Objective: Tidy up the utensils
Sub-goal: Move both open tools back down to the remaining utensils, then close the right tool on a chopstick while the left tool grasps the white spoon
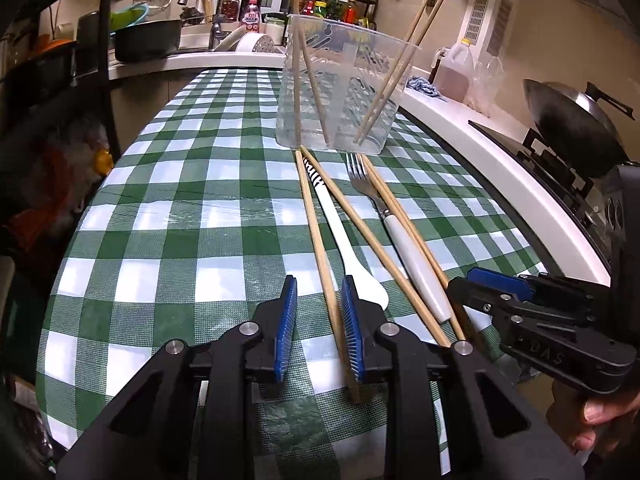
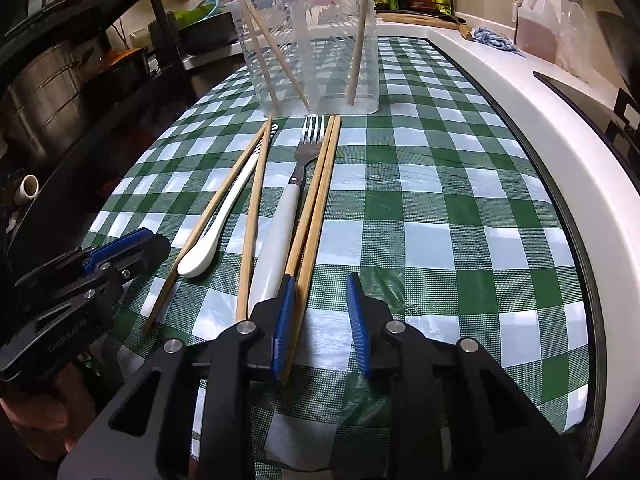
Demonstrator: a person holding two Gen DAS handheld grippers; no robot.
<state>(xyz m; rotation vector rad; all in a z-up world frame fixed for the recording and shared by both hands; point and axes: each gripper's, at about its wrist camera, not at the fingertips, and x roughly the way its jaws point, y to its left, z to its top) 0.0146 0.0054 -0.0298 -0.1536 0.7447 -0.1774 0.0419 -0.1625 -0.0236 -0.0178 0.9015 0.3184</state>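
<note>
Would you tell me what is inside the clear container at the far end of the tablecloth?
The clear container holds only wooden chopsticks, leaning against its walls in two compartments. A divider and ribbed walls blur the view, so the exact count is uncertain; no fork or spoon shows inside.

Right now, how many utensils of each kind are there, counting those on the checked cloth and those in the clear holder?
Chopsticks lying on the checked cloth, one at: 4
Chopsticks standing in the clear holder, one at: 4
Fork: 1
White spoon: 1
Total: 10
</note>
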